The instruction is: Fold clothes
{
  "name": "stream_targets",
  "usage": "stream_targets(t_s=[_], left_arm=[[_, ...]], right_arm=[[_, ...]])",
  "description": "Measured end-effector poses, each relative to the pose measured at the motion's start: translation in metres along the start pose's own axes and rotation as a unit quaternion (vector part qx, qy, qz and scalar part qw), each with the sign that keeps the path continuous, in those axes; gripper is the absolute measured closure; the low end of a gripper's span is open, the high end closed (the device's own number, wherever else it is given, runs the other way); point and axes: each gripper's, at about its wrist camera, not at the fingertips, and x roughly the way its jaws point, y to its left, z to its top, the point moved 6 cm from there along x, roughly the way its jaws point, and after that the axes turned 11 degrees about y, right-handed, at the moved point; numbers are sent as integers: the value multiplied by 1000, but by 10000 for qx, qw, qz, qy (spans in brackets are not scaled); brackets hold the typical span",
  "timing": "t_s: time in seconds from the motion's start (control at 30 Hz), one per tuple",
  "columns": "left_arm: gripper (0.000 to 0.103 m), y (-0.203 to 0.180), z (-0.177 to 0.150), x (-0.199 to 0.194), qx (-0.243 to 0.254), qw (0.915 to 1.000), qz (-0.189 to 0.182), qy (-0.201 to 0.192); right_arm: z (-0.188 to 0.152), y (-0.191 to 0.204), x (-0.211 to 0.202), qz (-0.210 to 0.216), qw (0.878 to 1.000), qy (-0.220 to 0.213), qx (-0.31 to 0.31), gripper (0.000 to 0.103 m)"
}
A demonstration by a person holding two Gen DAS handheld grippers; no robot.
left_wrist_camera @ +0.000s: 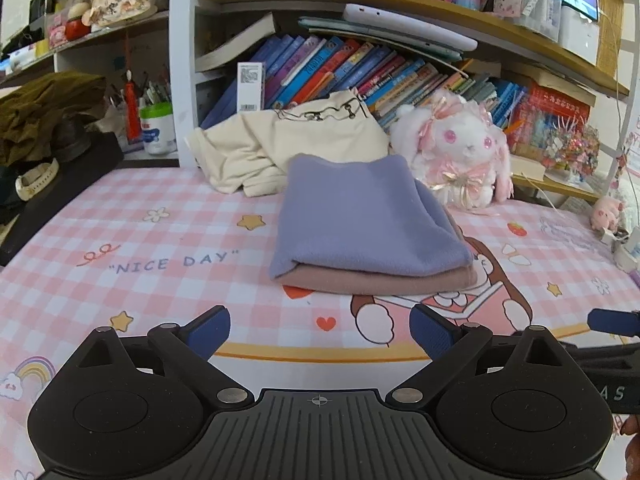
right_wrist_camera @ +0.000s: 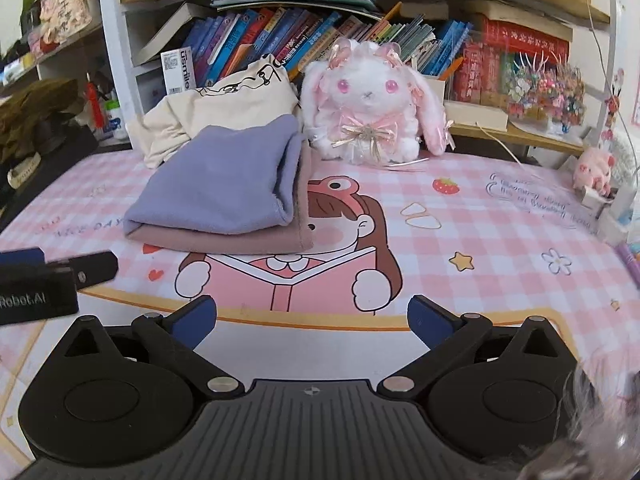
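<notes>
Left wrist view: I hold my left gripper with its tongs spread apart and gripping nothing. My right gripper is likewise spread and unloaded. A purple cloth lies folded on a pink cloth at 12 o'clock on the mat. A cream garment sits crumpled behind them, unfolded; I judge it next. Bare mat lies at 9 o'clock; a plush rabbit crowds 1 o'clock.

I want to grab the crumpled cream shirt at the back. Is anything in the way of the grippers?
Yes. The folded lilac fleece cloth stacked on the folded dusty-pink cloth lies between both open grippers and the crumpled cream shirt; the left gripper and right gripper must reach over or around it.
</notes>
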Motion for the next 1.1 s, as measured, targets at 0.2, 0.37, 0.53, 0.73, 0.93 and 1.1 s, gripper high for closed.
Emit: stream_targets(t_s=[0.2, 0.37, 0.53, 0.73, 0.93, 1.1], left_arm=[[2, 2, 1, -1, -20, 9998, 181, 27], [0, 1, 0, -3, 1, 9997, 235, -5], [0, 0, 1, -3, -3, 9998, 208, 32], [0, -1, 1, -2, -4, 9997, 214, 85], [0, -2, 1, -1, 22, 9997, 216, 105], [0, -2, 0, -1, 39, 9997, 183, 125]], right_arm=[[2, 0, 1, -40, 10000, 11, -81, 0], [1, 0, 1, -14, 10000, 35, -88, 0], [1, -2, 1, -8, 10000, 68, -54, 0], [0, -3, 2, -7, 9999, 104, -6, 0], [0, -4, 2, 7, 9999, 120, 14, 0], [0, -5, 3, 8, 9999, 136, 29, 0]])
